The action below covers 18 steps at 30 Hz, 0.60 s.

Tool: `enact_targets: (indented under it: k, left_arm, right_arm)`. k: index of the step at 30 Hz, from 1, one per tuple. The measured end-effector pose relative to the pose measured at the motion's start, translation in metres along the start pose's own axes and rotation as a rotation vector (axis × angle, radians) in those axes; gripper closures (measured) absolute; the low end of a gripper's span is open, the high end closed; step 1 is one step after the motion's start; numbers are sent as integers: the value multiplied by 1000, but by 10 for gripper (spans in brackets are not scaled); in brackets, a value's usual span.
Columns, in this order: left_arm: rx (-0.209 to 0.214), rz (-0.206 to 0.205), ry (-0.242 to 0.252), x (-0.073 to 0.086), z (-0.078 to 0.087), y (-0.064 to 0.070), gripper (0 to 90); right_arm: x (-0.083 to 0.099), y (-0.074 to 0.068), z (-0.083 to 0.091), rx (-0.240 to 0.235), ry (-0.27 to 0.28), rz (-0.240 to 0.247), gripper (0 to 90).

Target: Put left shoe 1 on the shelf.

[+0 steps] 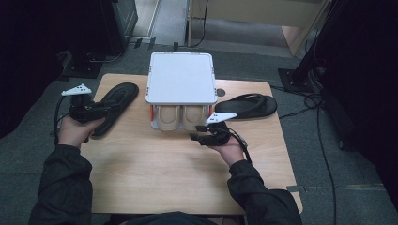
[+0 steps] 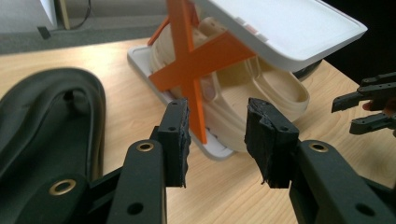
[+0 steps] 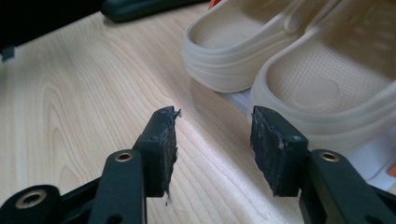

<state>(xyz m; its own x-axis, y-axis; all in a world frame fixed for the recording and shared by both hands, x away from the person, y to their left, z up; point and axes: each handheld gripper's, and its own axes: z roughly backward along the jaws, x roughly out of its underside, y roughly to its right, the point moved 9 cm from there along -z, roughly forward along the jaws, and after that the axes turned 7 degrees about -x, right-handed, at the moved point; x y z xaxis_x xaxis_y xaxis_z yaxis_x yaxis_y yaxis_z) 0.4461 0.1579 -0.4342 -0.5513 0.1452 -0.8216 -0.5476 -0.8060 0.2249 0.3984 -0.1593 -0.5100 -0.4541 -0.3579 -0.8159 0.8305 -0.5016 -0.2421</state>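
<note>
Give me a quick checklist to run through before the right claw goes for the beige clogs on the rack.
1. Right claw open: ok, its jaws stand apart with nothing between them.
2. Right claw lined up with a clog: ok, the heel of the nearer beige clog lies just ahead of it.
3. Left claw free: ok, open and holding nothing, beside the black sandal.
4. Clogs within reach: ok, both heels stick out from under the white top shelf of the rack.
5. Room to pull a clog out: ok, the table in front is bare wood.
6. Clogs loose on the lower shelf: cannot tell.
</note>
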Motion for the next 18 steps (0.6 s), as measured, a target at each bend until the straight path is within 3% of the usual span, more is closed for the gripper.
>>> enact_targets:
  k: [4, 9, 14, 18]
  left_arm:
    - [-12, 37, -14, 6, 0, -14, 647]
    - [-37, 43, -28, 12, -4, -27, 661]
    - [-55, 24, -64, 23, -14, -39, 674]
    - [-51, 34, -76, 29, -24, -49, 684]
  right_arm:
    - [0, -3, -5, -11, -17, 7, 511]
    - [1, -4, -7, -14, -24, 10, 512]
    - [1, -6, -6, -12, -22, 17, 517]
    - [3, -6, -6, -10, -23, 15, 517]
